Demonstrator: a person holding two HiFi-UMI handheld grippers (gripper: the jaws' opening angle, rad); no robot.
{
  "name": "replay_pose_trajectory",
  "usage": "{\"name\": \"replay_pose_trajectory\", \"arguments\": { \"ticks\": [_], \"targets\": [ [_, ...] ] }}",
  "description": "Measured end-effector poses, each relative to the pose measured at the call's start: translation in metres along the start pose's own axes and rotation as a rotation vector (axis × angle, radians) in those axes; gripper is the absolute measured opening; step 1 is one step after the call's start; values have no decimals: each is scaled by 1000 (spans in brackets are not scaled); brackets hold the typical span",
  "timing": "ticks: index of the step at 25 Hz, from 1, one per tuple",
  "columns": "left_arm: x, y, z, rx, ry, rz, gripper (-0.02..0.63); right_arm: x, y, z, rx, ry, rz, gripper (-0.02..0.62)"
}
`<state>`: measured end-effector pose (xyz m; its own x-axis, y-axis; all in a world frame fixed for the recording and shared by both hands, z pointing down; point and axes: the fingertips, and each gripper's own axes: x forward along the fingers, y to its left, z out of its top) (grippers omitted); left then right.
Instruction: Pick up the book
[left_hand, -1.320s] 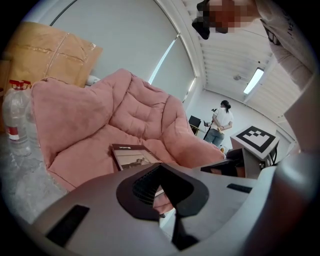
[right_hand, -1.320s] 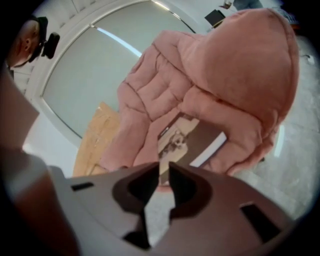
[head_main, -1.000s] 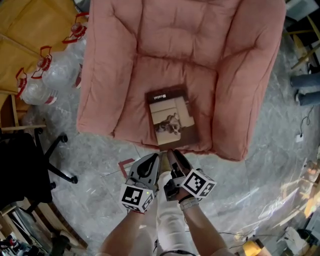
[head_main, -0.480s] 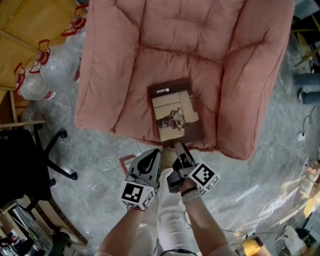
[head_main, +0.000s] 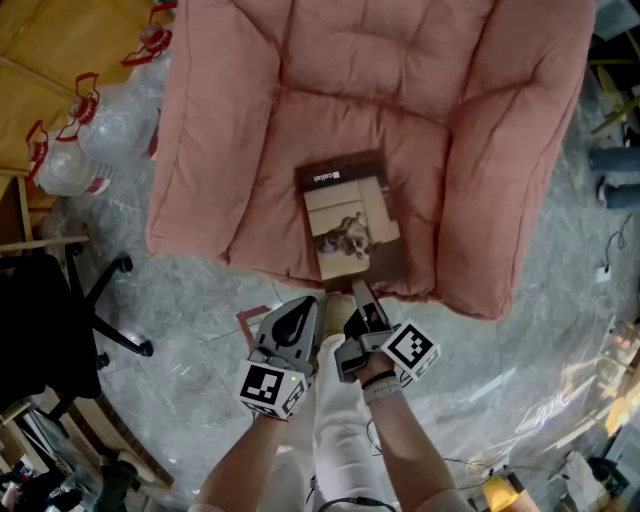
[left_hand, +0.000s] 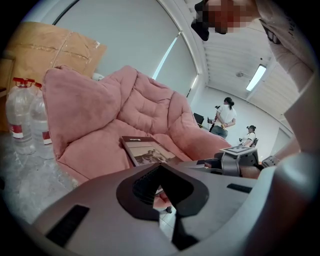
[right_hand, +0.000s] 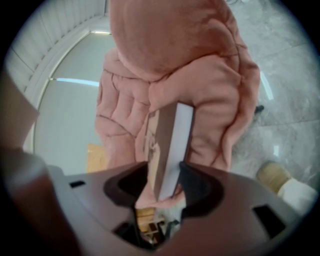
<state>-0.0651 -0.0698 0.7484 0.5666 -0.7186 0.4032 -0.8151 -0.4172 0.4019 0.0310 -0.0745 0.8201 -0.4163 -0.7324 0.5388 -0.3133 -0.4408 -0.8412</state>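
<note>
A brown book (head_main: 350, 215) with a pale cover picture lies flat on the seat of a pink armchair (head_main: 250, 150), near the seat's front edge. My right gripper (head_main: 358, 290) is at the book's near edge, turned on its side. In the right gripper view the book (right_hand: 167, 145) stands edge-on between the parted jaws of this gripper (right_hand: 165, 172), with a gap on the cover side. My left gripper (head_main: 305, 305) hovers just left of it, off the chair's front, with its fingers together and nothing held. In the left gripper view the book (left_hand: 147, 152) lies ahead on the cushion.
Large water bottles (head_main: 90, 150) stand on the floor left of the armchair, beside brown cardboard (head_main: 60, 50). A black office chair (head_main: 50, 340) is at lower left. Two people (left_hand: 225, 117) stand far off in the room. The floor is glossy grey.
My right gripper has moved forward and down to the book's near edge and rolled onto its side; its jaws now straddle the book. The left gripper has stayed put.
</note>
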Motion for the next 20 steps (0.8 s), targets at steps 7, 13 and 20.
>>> {"name": "replay_pose_trajectory", "arguments": {
  "ticks": [7,13,20],
  "targets": [
    [-1,1,-1,-10,4,9,21,2,0,-5,49,-17,-13,195],
    [-2,2,-5,-16,8,8,21,5,-6,-22,116,17,56,195],
    [-3,5,-5,-16,0,13,21,20,-4,-12,174,-7,102,213]
  ]
}}
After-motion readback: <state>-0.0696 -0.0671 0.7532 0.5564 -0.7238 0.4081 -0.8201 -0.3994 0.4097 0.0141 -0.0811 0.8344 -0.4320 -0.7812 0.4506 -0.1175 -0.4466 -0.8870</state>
